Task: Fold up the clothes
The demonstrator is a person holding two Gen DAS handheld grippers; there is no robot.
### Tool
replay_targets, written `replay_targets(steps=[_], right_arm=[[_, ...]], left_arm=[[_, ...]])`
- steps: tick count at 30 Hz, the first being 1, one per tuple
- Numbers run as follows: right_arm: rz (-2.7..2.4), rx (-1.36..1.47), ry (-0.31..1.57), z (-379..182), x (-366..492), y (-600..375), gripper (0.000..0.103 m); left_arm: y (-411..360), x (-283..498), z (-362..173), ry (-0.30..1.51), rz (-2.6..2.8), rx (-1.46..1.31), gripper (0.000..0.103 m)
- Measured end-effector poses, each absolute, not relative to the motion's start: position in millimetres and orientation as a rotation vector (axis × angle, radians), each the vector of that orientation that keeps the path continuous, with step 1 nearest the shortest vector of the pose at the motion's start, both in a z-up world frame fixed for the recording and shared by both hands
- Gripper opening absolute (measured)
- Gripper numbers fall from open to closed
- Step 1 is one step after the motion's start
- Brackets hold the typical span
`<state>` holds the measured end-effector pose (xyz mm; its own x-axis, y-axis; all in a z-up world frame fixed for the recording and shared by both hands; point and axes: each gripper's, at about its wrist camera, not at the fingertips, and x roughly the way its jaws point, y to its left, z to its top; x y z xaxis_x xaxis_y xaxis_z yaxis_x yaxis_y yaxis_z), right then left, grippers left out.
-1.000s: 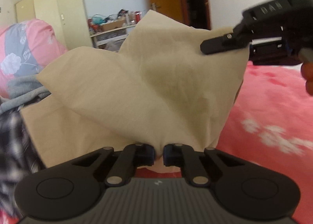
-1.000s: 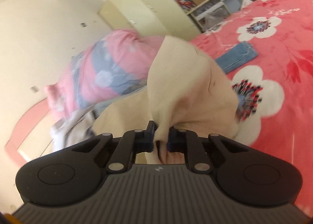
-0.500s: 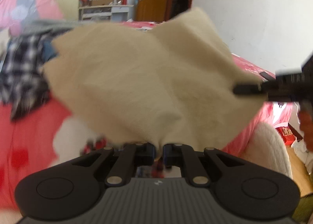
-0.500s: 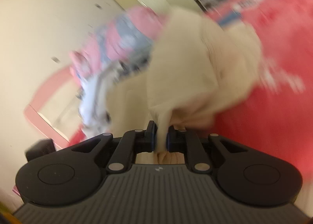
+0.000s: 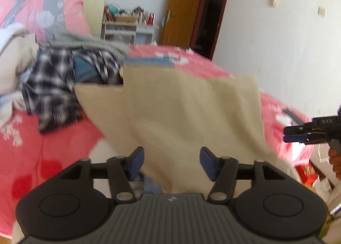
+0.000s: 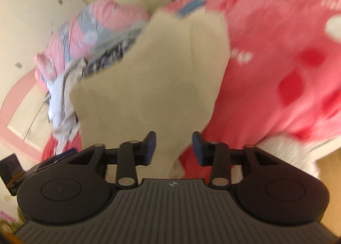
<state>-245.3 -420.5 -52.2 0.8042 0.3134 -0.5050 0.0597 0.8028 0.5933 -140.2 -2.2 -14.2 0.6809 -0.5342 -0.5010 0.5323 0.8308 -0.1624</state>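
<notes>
Both claws, pinching beige garment (image 5: 187,112) a second ago, now opening, pads clear of cloth. Garment dropping onto pink bed (image 5: 53,137), just beyond left gripper (image 5: 171,162); right gripper (image 6: 173,148) equally near.

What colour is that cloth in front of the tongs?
Plain beige cloth, clearest in the left wrist view.

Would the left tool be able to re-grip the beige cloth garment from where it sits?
Probably yes. The beige cloth garment hangs between the left tool's opening jaws, untouched by the pads, with nothing in front blocking it.
</notes>
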Motion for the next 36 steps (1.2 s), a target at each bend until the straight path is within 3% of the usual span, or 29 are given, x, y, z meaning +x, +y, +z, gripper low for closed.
replay_targets(steps=[4,9,15,17,22,27,32,36], right_arm=[[0.133,0.551,0.490,-15.4,-229.1,-424.1,0.048],[0.190,0.468,0.394,26.4,-137.4,-410.6,0.048],[0.182,0.450,0.676,-10.5,-9.4,-381.5,0.047],[0.213,0.451,0.791,-38.4,-14.0,-375.2,0.045],[0.280,0.436,0.867,-85.8,-98.4,-367.2,0.042],[0.240,0.376,0.802,-103.4,-154.8,-351.3,0.042],[0.229,0.383,0.751,-103.3,-173.7,-354.7,0.042],[0.259,0.468,0.720,-101.8,-187.8,-380.4,0.042]], left_arm=[[-22.2,-108.3,7.9,0.491,-0.606,0.027,0.069],[-52.0,-61.9,24.3,0.471,-0.617,0.070,0.074],[-70.2,-56.8,1.9,0.586,-0.587,0.120,0.074],[-61.5,-69.3,-4.1,0.595,-0.595,0.138,0.073],[-37.6,-83.7,15.4,0.562,-0.655,0.068,0.073],[-68.9,-59.5,35.3,0.526,-0.636,0.139,0.075],[-113.5,-7.8,17.2,0.681,-0.566,0.269,0.079],[-112.6,21.2,5.6,0.780,-0.529,0.216,0.078]])
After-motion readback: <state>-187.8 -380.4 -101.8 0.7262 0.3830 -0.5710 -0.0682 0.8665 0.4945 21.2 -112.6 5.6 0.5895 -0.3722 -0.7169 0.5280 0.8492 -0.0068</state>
